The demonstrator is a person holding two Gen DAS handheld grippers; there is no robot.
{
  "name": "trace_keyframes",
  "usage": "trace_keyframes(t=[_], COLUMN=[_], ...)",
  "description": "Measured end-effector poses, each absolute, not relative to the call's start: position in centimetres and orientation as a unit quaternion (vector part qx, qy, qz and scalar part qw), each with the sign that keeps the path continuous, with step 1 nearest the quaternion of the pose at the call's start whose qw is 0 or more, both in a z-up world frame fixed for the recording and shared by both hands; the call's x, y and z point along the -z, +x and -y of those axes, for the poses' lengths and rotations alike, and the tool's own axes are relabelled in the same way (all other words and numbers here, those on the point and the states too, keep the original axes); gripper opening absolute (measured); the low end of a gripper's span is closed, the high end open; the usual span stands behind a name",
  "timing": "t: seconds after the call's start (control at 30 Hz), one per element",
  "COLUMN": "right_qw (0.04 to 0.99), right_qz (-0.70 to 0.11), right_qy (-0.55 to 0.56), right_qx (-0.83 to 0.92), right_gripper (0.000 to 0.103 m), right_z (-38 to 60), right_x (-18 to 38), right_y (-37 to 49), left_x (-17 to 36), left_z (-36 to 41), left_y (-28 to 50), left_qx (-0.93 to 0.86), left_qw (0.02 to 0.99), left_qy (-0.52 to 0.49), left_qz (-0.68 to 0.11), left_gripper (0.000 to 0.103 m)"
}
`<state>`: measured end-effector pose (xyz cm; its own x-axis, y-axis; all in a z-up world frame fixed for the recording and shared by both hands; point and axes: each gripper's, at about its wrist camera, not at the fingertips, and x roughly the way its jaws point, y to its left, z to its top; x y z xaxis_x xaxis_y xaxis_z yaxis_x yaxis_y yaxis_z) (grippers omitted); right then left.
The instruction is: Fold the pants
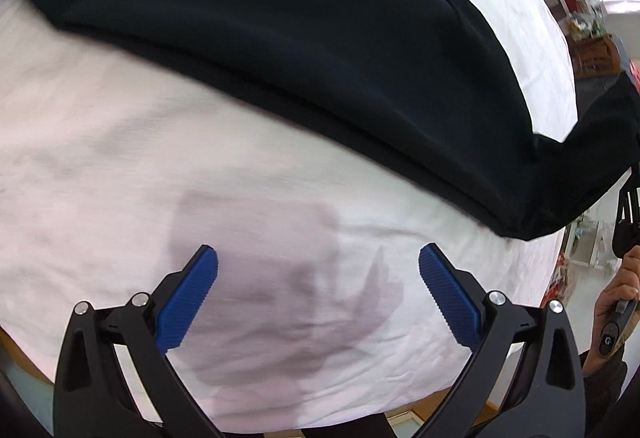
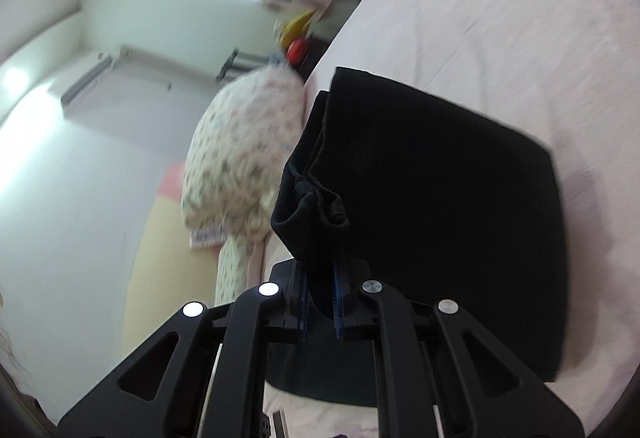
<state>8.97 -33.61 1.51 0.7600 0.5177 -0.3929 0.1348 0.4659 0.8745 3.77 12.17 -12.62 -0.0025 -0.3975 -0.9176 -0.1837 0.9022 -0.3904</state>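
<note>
Black pants [image 1: 280,37] lie across a white bed sheet [image 1: 120,157], reaching from the upper left to the right edge of the left wrist view, where their end lifts off the bed. My left gripper [image 1: 318,270] hangs open over bare sheet below the pants, with nothing between its blue pads [image 1: 188,302]. In the right wrist view my right gripper [image 2: 320,298] is shut on a bunched end of the pants [image 2: 420,217], raised above the sheet; the rest drapes as a folded black panel onto the bed [image 2: 500,37].
A floral pillow [image 2: 244,149] lies at the bed's far side against a pale wall. Cluttered shelves [image 1: 576,9] stand beyond the bed. A hand [image 1: 616,298] holding the right gripper's handle shows at the right edge of the left wrist view.
</note>
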Motion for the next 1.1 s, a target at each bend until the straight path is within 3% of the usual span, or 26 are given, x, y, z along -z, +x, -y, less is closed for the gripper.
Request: trace_keyframes(t=[0.27,1.1], right_qw=[0.776,0.76], right_qz=[-0.393,-0.493], right_qy=[0.457,0.381], right_qx=[-0.186,-0.185], right_gripper=[0.01,0.01], right_z=[25.2,15.3], right_x=[-0.5,3.9], right_y=[11.5,13.9], left_x=[13.0,12.9], left_z=[-15.9,-17.0], left_y=[2.7,1.9], left_qx=[0.055,0.049], left_qw=[0.676,0.683], left_qy=[-0.239,-0.243], left_qz=[-0.695,-0.687], left_gripper=[0.101,0.101])
